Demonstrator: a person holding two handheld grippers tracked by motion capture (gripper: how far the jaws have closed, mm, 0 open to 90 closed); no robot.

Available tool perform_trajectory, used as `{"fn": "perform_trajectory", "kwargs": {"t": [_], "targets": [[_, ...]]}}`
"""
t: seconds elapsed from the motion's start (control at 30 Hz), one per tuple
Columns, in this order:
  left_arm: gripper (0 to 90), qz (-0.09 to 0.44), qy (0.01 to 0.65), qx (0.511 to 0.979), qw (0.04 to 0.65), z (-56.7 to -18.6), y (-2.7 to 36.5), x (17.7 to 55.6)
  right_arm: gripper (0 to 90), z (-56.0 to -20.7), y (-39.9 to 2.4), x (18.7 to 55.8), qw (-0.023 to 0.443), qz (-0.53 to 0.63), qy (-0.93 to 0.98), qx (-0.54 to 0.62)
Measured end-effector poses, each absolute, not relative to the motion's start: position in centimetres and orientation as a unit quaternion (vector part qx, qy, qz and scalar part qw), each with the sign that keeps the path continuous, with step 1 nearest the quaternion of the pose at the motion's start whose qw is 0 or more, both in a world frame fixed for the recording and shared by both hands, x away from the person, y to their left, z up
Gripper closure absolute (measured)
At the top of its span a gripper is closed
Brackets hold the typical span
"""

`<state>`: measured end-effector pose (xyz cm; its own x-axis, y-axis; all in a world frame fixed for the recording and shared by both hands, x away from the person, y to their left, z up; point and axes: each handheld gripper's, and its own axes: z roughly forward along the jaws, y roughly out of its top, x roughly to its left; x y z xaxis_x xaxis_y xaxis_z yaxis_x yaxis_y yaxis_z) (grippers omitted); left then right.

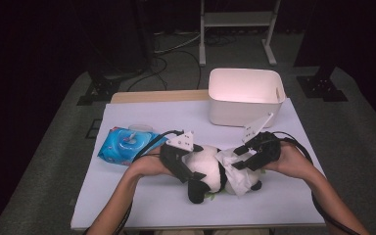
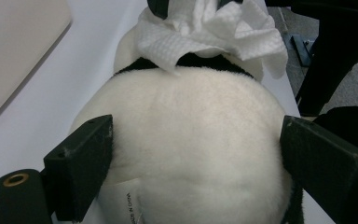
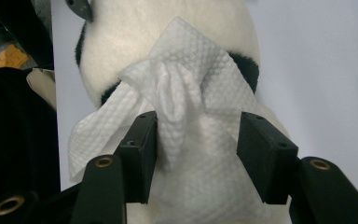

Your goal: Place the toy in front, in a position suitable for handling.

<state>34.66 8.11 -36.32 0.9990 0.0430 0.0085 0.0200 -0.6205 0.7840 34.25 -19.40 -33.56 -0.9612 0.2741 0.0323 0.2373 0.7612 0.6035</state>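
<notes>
- On the white table sheet (image 1: 142,205), toward its far right edge, stands an open cream plastic bin (image 1: 245,95), well apart from both hands.
- Left of centre lies a blue soft pack of wet wipes (image 1: 122,146), its round lid facing up, just beside the left forearm; a black cable crosses its near corner.
- Beyond the sheet a bare wooden board edge (image 1: 159,96) shows, then grey floor with cables and a metal stand base.
- Nothing sits between the two grippers except the toy itself.
- Black-and-white plush panda toy (image 1: 206,169) lies on its side at the middle front of the sheet, between the hands; white belly broad and rounded, black band across the shoulders, a black limb pointing toward the near edge.
- White embossed paper wipe (image 3: 186,107), crumpled and partly bunched, drapes over the panda's head end; in the high view it covers the toy's right end.
- Left gripper (image 2: 193,158): jaws spread wide around the white body, both pads pressed against the fur, so it has hold of the panda.
- Right gripper (image 3: 196,149): jaws parted with a clear gap; the bunched fold of the wipe stands between them, the left pad touching it, the right pad apart from it, so no grip.
</notes>
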Motion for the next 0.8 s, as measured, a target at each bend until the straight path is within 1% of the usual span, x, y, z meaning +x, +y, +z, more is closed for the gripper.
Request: {"fn": "perform_trajectory", "kwargs": {"t": [0.1, 0.3, 0.33, 0.37, 0.4, 0.6, 0.8], "targets": [[10.6, 0.013, 0.017, 0.901, 0.434, -36.4, 8.0, 34.6, 48.7, -34.2, -19.1, 34.4, 0.023, 0.32, 0.937, 0.137], [10.4, 0.012, 0.016, 0.901, 0.434, -36.4, 8.1, 34.6, 60.3, -34.4, -18.6, 33.9, 0.032, 0.317, 0.939, 0.13], [10.4, 0.012, 0.016, 0.901, 0.434, -36.4, 8.1, 34.6, 62.8, -34.4, -18.6, 33.8, 0.033, 0.317, 0.939, 0.127], [10.4, 0.012, 0.016, 0.9, 0.435, -36.5, 8.1, 34.5, 69.0, -34.3, -18.6, 33.8, 0.035, 0.318, 0.939, 0.125], [10.4, 0.011, 0.015, 0.9, 0.435, -36.5, 8.1, 34.6, 72.7, -34.2, -18.7, 33.7, 0.03, 0.327, 0.937, 0.121], [10.5, 0.008, 0.016, 0.899, 0.437, -36.5, 8.3, 34.5, 77.9, -33.8, -19.0, 33.3, 0.031, 0.332, 0.935, 0.116], [10.7, 0.009, 0.015, 0.899, 0.437, -36.6, 8.4, 34.6, 78.2, -33.8, -20.9, 32.6, 0.037, 0.335, 0.932, 0.132]]}}
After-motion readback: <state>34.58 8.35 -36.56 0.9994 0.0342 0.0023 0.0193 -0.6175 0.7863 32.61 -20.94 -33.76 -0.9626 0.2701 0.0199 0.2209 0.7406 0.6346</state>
